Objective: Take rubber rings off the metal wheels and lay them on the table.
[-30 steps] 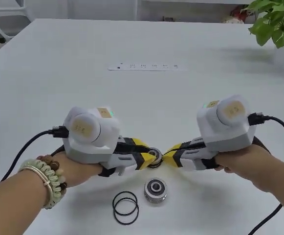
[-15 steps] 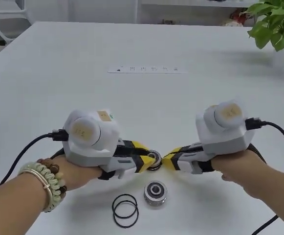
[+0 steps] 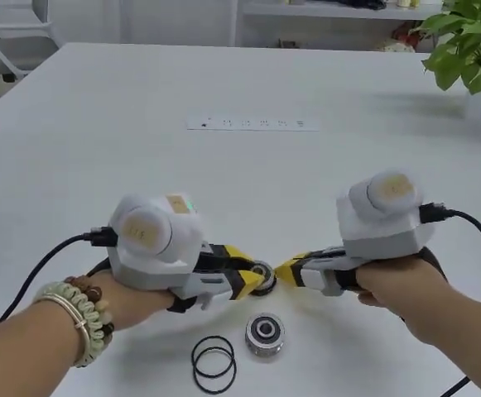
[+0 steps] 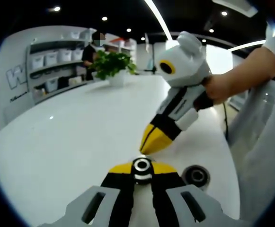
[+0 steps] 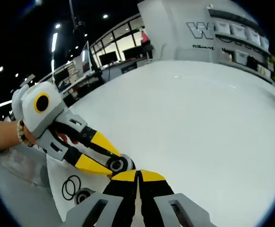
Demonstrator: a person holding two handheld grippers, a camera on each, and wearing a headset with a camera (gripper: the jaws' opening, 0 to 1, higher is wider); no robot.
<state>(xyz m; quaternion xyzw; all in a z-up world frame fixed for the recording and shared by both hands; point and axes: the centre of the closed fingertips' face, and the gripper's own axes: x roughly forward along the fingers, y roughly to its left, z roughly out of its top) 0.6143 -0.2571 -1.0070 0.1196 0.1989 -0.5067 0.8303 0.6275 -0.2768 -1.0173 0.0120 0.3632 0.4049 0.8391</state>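
My left gripper (image 3: 255, 279) is shut on a small metal wheel (image 3: 262, 276), held just above the table; the wheel (image 4: 142, 168) sits between its yellow tips. The right gripper (image 3: 281, 271) has its jaws shut, tips against that wheel's right side (image 5: 117, 164); nothing shows between them. I cannot tell whether a rubber ring is on the held wheel. A second metal wheel (image 3: 265, 333) lies flat on the table below the grippers. Two black rubber rings (image 3: 214, 364) lie overlapping to its left.
A white power strip (image 3: 252, 124) lies mid-table, far beyond the grippers. A green potted plant (image 3: 464, 50) stands at the back right. Black cables trail from both grippers toward the table's near edge.
The head camera has tilted, so the whole scene sits slightly lower. Both grippers stay together at the held wheel; the wheel and rings on the table have not moved.
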